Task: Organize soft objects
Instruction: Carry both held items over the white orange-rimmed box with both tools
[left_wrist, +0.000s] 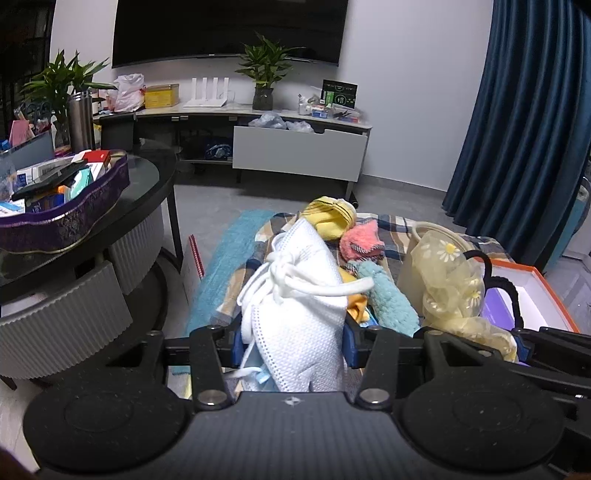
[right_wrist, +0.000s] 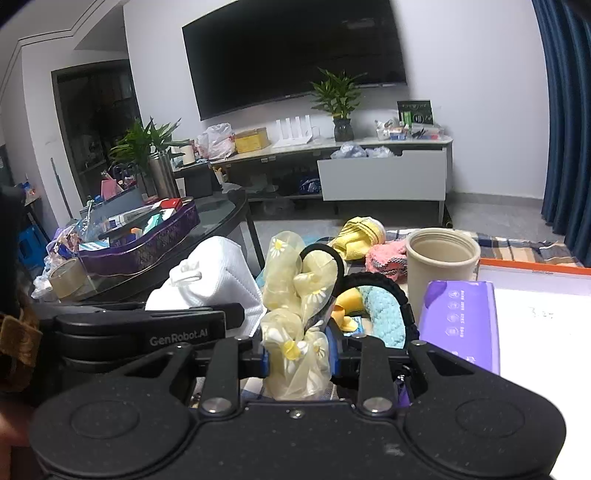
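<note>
My left gripper (left_wrist: 293, 341) is shut on a bundle of white face masks (left_wrist: 295, 295) with looped ear straps, held above the checked cloth (left_wrist: 399, 225). The masks also show in the right wrist view (right_wrist: 218, 280). My right gripper (right_wrist: 299, 354) is shut on a yellow sheer daisy-print scrunchie (right_wrist: 291, 295) with a black hair band (right_wrist: 321, 251); it also shows in the left wrist view (left_wrist: 447, 280). On the cloth lie a yellow cloth (left_wrist: 330, 218), a pink cloth (left_wrist: 360, 242) and a teal fuzzy piece (left_wrist: 388, 299).
A beige cup (right_wrist: 441, 266) stands on the cloth beside a purple pack (right_wrist: 461, 321) and a white box with an orange rim (right_wrist: 535, 273). A black glass table (left_wrist: 155, 173) with a purple tray (left_wrist: 74, 218) is on the left. TV cabinet (left_wrist: 299, 151) and blue curtain (left_wrist: 517, 110) stand behind.
</note>
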